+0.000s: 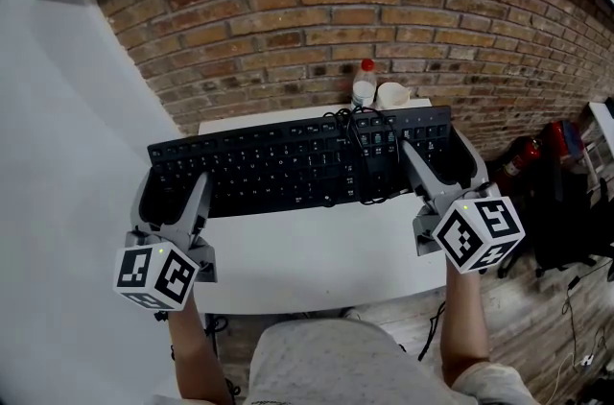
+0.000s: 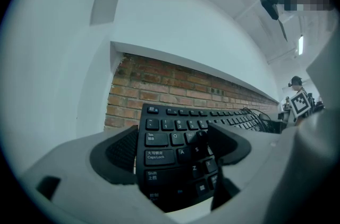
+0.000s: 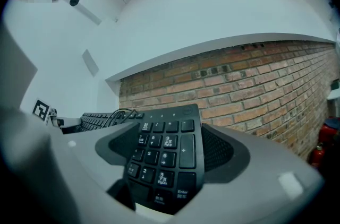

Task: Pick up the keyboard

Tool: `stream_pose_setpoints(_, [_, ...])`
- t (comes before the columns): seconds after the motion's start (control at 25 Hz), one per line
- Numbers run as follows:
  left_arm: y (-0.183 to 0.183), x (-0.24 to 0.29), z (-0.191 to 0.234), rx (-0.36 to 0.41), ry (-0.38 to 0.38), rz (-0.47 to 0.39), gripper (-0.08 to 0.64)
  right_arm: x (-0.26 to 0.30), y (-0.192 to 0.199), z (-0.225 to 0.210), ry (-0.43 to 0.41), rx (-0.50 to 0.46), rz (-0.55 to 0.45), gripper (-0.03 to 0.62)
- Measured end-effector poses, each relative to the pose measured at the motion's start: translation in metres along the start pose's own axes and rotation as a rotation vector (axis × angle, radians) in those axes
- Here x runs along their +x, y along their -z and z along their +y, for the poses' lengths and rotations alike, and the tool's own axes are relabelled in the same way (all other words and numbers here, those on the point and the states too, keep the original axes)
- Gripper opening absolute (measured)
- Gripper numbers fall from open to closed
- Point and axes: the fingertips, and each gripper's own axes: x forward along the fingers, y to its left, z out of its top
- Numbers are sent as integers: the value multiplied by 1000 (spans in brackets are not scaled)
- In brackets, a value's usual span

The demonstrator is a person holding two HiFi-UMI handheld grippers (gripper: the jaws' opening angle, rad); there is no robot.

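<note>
**Item: black keyboard, held at both ends over a white table**

Keyboard: full-size, black, lying lengthwise across the white table. Its left end reaches past the table's left edge. A coiled black cable lies on the keys right of centre. Whether the underside is clear of the table top cannot be told.

Left gripper: jaws set fairly wide and closed on the keyboard's left end. One finger sits against the outer edge by Tab and Caps Lock, the other lies over the letter keys. Marker cube at the rear.

Right gripper: jaws closed on the number-pad end. One finger sits against the outer edge, the other over the inner keys. Marker cube at the rear.

Also on the table, behind the keyboard: a clear bottle with a red cap and a white cup, just beside each other.

Surroundings: brick wall behind the table, and a red fire extinguisher at the right.
</note>
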Motion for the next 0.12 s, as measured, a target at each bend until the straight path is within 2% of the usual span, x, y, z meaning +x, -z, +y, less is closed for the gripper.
stream_pose_setpoints(0.12, [0, 0, 0, 1, -2, 3, 400, 1, 0, 0, -1, 6, 1, 380])
